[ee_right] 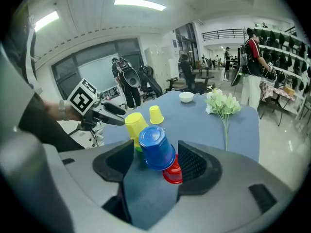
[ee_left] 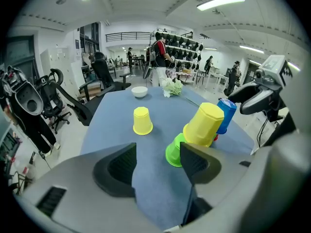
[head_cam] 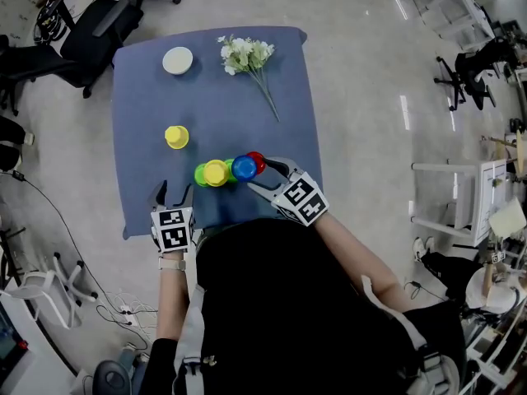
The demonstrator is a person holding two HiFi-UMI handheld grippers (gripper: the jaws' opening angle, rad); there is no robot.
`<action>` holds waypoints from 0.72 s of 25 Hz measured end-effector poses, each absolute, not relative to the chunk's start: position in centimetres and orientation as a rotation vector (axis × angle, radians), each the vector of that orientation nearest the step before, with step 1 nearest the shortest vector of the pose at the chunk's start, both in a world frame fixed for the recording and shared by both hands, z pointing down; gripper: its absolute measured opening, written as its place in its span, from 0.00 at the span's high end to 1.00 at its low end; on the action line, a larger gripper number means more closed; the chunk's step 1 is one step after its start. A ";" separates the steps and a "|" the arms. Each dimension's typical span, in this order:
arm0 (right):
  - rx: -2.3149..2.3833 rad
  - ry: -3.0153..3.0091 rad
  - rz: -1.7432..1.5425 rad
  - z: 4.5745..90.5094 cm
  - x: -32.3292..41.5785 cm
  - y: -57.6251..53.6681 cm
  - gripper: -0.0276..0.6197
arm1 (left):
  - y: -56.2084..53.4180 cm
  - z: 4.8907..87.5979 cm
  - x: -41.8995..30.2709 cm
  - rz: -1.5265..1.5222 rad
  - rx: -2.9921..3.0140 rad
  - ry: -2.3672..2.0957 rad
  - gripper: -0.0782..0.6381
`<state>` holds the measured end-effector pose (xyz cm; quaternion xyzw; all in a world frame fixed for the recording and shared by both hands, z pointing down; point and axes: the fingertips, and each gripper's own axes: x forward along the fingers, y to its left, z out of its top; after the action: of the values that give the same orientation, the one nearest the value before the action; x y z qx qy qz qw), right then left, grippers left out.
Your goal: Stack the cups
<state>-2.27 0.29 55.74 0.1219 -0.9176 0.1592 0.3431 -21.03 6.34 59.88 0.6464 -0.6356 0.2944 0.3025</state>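
Note:
A blue cup [ee_right: 156, 147] sits upside down and tilted over a red cup [ee_right: 172, 174], both between the jaws of my right gripper [ee_right: 155, 166], which stands open; the left pad is clear of the blue cup. To their left a yellow cup [head_cam: 216, 172] leans upside down over a green cup [head_cam: 200, 174]. A second yellow cup [head_cam: 176, 137] stands alone, upside down, farther back. My left gripper [head_cam: 174, 192] is open and empty near the table's front edge, just short of the green cup [ee_left: 173, 152].
On the blue table [head_cam: 140, 97] a white bowl [head_cam: 177, 60] sits at the far left and a bunch of white flowers [head_cam: 247, 56] lies at the back middle. Office chairs [head_cam: 99, 23] stand beyond the table's far left corner.

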 end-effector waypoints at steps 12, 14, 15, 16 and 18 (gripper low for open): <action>0.645 -2.306 0.589 56.6 3.2 -0.7 0.53 | 1.7 62.4 -23.6 0.827 1.807 -1.644 0.49; 0.709 -2.277 0.611 56.9 4.2 -0.8 0.53 | 0.8 62.8 -24.4 0.835 1.814 -1.642 0.49; 0.740 -2.260 0.623 57.0 4.7 -0.7 0.53 | 0.3 63.1 -24.7 0.835 1.816 -1.641 0.49; 0.769 -2.244 0.636 57.2 5.2 -0.6 0.53 | -0.2 63.4 -25.1 0.833 1.818 -1.641 0.49; 0.819 -2.212 0.662 57.5 6.1 -0.3 0.53 | -1.4 63.8 -25.8 0.819 1.828 -1.644 0.49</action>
<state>6.11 -0.31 57.50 0.3147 -0.8494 0.2541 0.3391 -25.77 -1.37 63.83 0.6789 -0.6106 0.3042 0.2714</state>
